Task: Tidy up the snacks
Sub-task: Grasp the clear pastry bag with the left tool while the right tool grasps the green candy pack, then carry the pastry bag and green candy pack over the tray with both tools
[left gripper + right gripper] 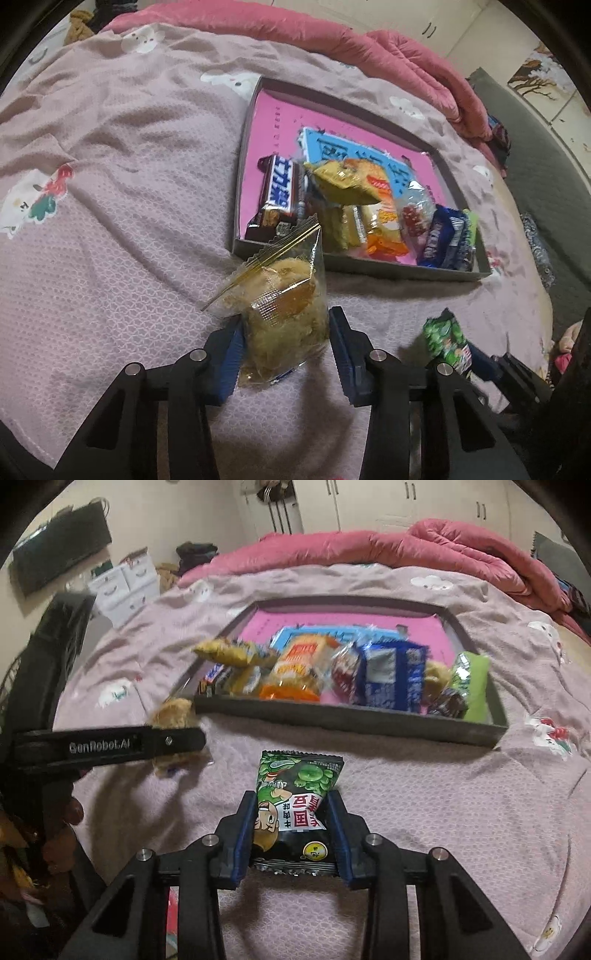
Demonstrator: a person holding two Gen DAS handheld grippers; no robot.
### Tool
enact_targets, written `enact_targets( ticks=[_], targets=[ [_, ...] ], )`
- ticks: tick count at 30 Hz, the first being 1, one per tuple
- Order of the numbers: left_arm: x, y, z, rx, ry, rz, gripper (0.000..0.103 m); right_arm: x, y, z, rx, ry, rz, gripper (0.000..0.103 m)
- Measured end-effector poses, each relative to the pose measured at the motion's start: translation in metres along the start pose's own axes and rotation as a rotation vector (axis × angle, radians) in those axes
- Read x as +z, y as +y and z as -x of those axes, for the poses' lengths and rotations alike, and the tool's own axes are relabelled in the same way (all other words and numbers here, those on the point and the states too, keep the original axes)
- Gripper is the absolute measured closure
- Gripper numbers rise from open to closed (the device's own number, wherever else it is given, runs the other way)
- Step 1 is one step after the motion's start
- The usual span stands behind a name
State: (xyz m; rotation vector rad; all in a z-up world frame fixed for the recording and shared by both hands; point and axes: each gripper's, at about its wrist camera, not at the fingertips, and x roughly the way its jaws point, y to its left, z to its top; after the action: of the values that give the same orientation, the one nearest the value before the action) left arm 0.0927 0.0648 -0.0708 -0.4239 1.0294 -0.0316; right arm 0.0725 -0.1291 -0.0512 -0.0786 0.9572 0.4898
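My left gripper [285, 325] is shut on a clear-wrapped floss pastry [280, 306] and holds it above the bedspread, just short of the grey tray [369, 267]. The pastry and left gripper [177, 738] also show at the left of the right wrist view. My right gripper [291, 805] is shut on a green pea snack packet [295, 805], held above the bed in front of the tray's near wall [351, 720]. That packet [447, 339] shows at the lower right of the left wrist view. The tray has a pink floor and holds several snacks.
A chocolate bar [279, 197], yellow and orange packets [354, 192], a blue packet [391, 675] and a green packet [472, 679] crowd the tray's near half. A pink quilt [406, 550] lies bunched at the bed's far side. White drawers [125, 587] stand at left.
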Motion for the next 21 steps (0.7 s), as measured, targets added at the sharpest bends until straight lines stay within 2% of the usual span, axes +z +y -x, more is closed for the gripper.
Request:
enact_targets(
  ticks=[9, 15, 21],
  targets=[
    [0.004, -0.027, 0.050, -0.056, -0.107, -0.076, 0.058, 0.015, -0.022, 0.029, -0.038, -0.116, -0.047, 0.066],
    [0.011, -0.052, 0.060, -0.079, -0.135, -0.126, 0.058, 0.027, -0.038, 0.046, -0.080, -0.201, -0.066, 0.066],
    [0.022, -0.070, 0.058, -0.083, -0.142, -0.155, 0.058, 0.035, -0.055, 0.053, -0.082, -0.241, -0.111, 0.066]
  ],
)
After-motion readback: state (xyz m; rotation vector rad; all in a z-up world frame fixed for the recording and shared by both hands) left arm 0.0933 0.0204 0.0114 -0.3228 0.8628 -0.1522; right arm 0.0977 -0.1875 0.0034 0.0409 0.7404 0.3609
